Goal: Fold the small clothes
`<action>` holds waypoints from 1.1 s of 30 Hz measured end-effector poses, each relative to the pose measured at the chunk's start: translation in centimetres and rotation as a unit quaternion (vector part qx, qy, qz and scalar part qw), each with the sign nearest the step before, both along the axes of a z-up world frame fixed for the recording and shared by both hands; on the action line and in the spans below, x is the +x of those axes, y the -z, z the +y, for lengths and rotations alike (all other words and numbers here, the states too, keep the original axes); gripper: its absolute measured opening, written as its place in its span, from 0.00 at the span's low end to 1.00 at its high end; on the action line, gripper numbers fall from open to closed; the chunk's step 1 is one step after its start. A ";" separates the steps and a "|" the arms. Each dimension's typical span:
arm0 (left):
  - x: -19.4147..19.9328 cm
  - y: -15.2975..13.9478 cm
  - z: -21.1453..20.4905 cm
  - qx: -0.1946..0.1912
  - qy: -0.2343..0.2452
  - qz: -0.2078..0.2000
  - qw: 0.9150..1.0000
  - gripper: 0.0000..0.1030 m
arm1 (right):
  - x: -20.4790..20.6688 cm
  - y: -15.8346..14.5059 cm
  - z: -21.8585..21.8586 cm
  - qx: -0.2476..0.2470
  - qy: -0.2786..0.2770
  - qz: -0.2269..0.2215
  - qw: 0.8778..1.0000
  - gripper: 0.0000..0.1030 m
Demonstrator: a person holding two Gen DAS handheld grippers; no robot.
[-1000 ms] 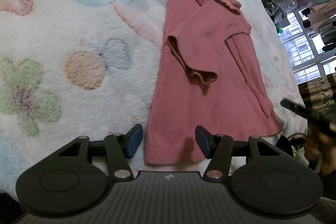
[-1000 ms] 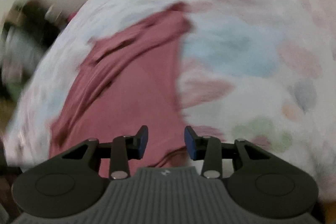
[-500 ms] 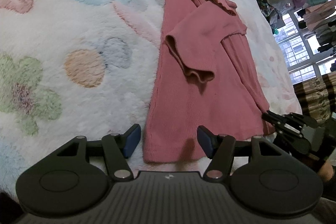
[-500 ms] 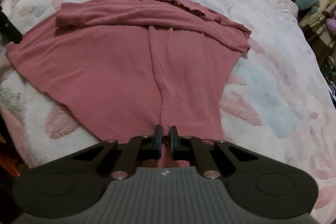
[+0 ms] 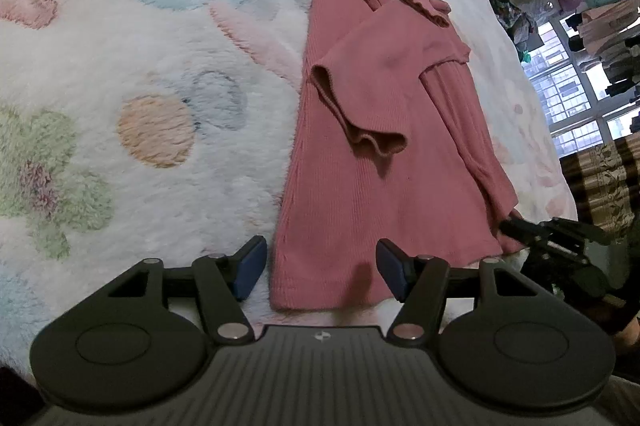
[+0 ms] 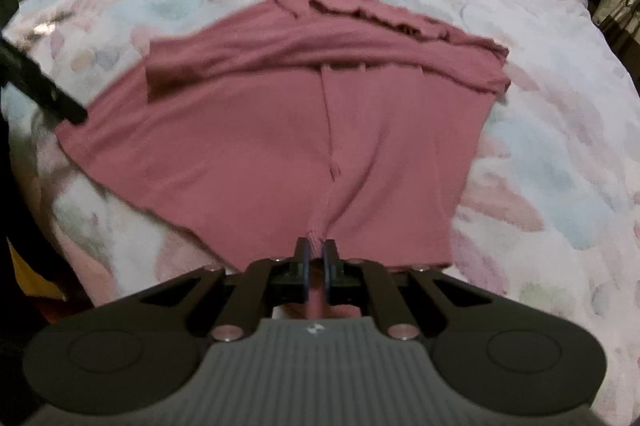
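Two grippers work at the near hem of a pink ribbed garment (image 5: 360, 186) spread on a fleecy, pastel-patterned bed cover (image 5: 140, 74).

Left gripper (image 5: 318, 268): its blue-padded fingers (image 5: 250, 266) stand wide apart, holding nothing, and straddle the hem corner nearest to it, one pad out over bare fleece, the other over the cloth. It is low and roughly level, pointing along the garment's long side edge. Ahead of it a sleeve lies folded across the body with its cuff curled up; beyond that sits the ruffled collar. To its left there is broad open bed cover; to its right the garment reaches close to the mattress edge, past which are curtains and a window (image 5: 576, 98).

Right gripper (image 6: 316, 268): the jaws are pinched nearly together on a bunch of the hem, which rises into a ridge running straight ahead up the cloth. It points across the garment (image 6: 280, 146) toward the collar, with the folded sleeve lying crosswise beyond. Open bed cover (image 6: 560, 166) lies ahead and to its right; the bed's edge drops off at its left, where the other gripper's dark finger shows at the hem corner. In the left view it shows dark at that far corner (image 5: 520, 228).
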State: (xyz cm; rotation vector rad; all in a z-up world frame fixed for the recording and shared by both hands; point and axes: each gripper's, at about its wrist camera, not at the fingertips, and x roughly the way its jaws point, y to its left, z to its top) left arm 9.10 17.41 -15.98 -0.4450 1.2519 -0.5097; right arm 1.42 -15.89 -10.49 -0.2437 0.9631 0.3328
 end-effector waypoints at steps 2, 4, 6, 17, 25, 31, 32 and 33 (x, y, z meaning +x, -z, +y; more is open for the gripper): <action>0.1 0.1 0.0 0.000 0.000 0.001 1.000 0.70 | 0.1 -0.9 -0.2 0.019 0.008 -0.008 1.000 0.01; 0.2 0.2 -0.1 0.001 0.000 0.001 1.000 0.71 | 0.3 -0.9 -0.2 0.024 0.012 -0.009 1.000 0.01; 0.2 0.2 -0.2 0.001 0.002 0.001 1.000 0.71 | 0.7 0.1 0.0 0.014 0.012 0.006 1.000 0.05; 0.1 0.8 0.2 -0.016 0.001 0.007 1.000 0.71 | -0.3 -1.6 -9.5 0.081 0.148 0.025 0.985 0.28; -0.3 1.2 1.1 -0.042 -0.030 0.013 0.999 0.43 | -0.7 2.1 -13.4 0.213 0.194 0.104 0.952 0.18; -0.5 0.9 1.9 -0.084 -0.027 0.033 0.996 0.03 | -1.3 2.4 -15.5 0.275 0.226 0.115 0.927 0.02; -0.5 0.3 2.1 -0.100 -0.028 0.030 0.994 0.03 | -1.3 2.0 -16.0 0.285 0.228 0.114 0.924 0.02; -0.4 -0.2 2.5 -0.112 -0.032 0.027 0.993 0.03 | -1.3 1.6 -16.6 0.297 0.230 0.113 0.920 0.02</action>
